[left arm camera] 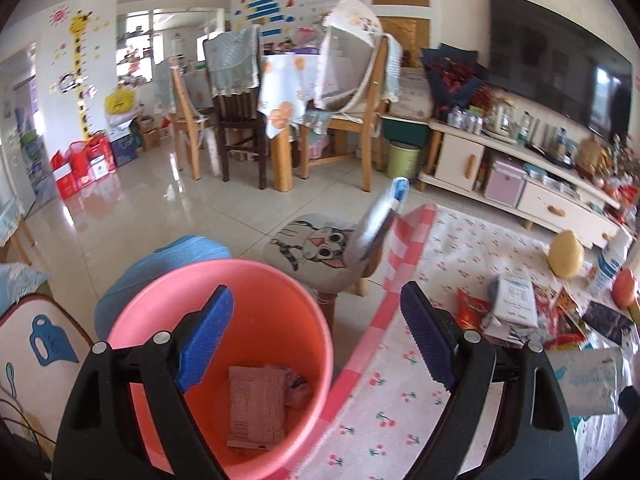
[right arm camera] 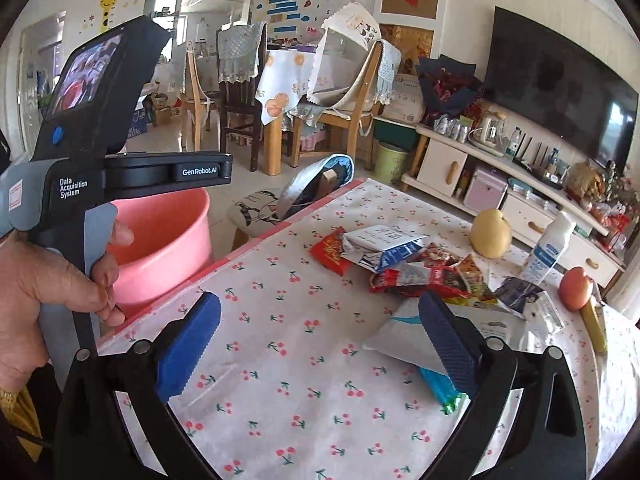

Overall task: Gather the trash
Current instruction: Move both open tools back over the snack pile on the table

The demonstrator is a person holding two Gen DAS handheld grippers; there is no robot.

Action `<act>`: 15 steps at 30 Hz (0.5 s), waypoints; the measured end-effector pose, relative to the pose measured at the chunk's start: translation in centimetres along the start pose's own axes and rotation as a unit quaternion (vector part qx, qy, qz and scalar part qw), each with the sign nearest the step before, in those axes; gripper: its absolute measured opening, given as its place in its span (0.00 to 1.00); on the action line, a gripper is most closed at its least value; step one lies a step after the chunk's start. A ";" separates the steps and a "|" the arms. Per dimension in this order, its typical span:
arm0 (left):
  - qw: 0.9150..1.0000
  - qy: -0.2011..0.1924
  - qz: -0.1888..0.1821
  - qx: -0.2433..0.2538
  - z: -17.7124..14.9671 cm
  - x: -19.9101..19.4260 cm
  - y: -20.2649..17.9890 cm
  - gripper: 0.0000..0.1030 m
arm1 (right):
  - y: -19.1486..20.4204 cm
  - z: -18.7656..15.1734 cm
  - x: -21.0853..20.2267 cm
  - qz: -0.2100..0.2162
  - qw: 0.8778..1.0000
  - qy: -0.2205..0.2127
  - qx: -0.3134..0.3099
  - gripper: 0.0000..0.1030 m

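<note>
My left gripper (left arm camera: 316,336) hangs nearest, its blue pads spread with nothing between them, over the pink bucket (left arm camera: 168,296) beside the table; a flat pinkish wrapper (left arm camera: 256,408) lies on the bucket's floor; a silver-and-blue packet (left arm camera: 384,216) shows blurred in the air above the table's corner; my right gripper (right arm camera: 320,344) is spread wide over the cherry-print tablecloth (right arm camera: 280,312), gripping nothing; the wrapper pile (right arm camera: 408,264) lies beyond it, near a pear (right arm camera: 490,232).
</note>
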State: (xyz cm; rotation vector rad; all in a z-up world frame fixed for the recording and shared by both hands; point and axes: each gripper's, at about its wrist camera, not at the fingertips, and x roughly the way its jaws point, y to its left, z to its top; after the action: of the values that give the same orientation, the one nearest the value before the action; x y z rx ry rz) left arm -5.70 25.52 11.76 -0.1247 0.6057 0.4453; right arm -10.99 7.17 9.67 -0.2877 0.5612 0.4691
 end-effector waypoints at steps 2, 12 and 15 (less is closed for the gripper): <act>1.000 -0.007 -0.004 0.019 -0.2 -0.4 -1.3 0.84 | -0.7 -0.5 -0.5 -0.008 1.000 -0.002 0.000 0.95; 0.997 -0.025 -0.013 0.074 -0.5 -1.7 -5.4 0.88 | -5.1 -2.5 -3.7 -0.059 0.997 -0.036 0.035 0.96; 0.996 -0.031 -0.017 0.087 -0.6 -2.0 -6.4 0.88 | -6.7 -3.1 -4.1 -0.070 0.995 -0.039 0.054 0.96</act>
State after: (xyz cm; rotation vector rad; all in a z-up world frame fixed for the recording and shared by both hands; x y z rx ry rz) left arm -4.71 18.92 12.33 0.0442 0.5780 0.3614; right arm -12.10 -1.14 10.36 -0.2038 0.4847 0.3116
